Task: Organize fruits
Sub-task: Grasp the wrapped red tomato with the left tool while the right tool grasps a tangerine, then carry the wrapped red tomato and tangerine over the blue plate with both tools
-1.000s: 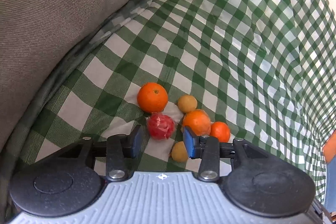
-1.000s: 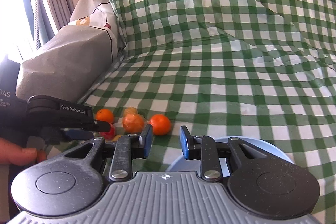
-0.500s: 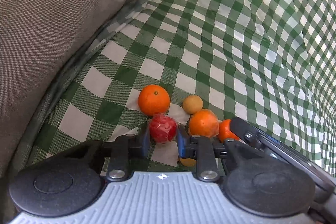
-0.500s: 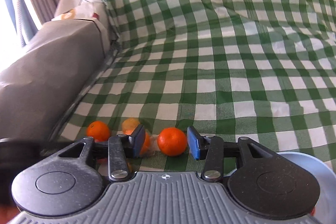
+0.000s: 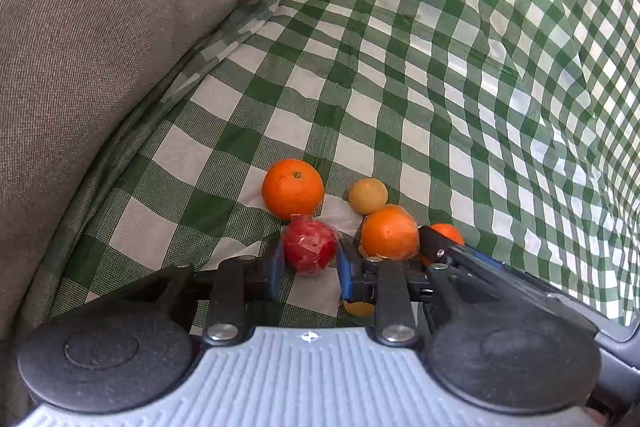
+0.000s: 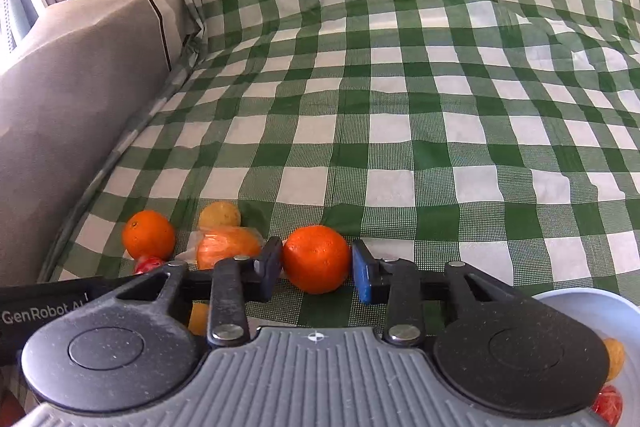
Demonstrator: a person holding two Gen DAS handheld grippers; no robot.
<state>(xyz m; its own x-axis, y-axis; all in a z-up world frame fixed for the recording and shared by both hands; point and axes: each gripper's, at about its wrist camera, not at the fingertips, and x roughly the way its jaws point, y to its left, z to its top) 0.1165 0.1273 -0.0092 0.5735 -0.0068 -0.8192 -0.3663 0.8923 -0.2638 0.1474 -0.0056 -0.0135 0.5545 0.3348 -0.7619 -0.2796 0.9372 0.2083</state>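
Grabbing two fruits at once, one per gripper.

Left wrist view: left gripper (image 5: pixel 310 261) has its jaws pinching the red wrapped fruit (image 5: pixel 310 245) on the checked cloth (image 5: pixel 400 67), pads touching both sides. An orange (image 5: pixel 293 189) sits just behind it, touching or nearly so; a small yellow fruit (image 5: pixel 368 195) and a wrapped orange (image 5: pixel 390 233) lie just to the right. Grey cushion (image 5: pixel 100 27) fills the left. Judgement: lift straight up so the wrapper doesn't drag the neighbours.

Right wrist view: right gripper (image 6: pixel 316 271) straddles a loose orange (image 6: pixel 317 258). Jaws are spread to about its width, left pad touching, a sliver of gap at the right pad, so not clamped yet. Pale blue bowl (image 6: pixel 580 307) sits at lower right with some fruit already in it. Judgement: close on the widest part of the orange, keep it centred, then lift clear before swinging to the bowl.
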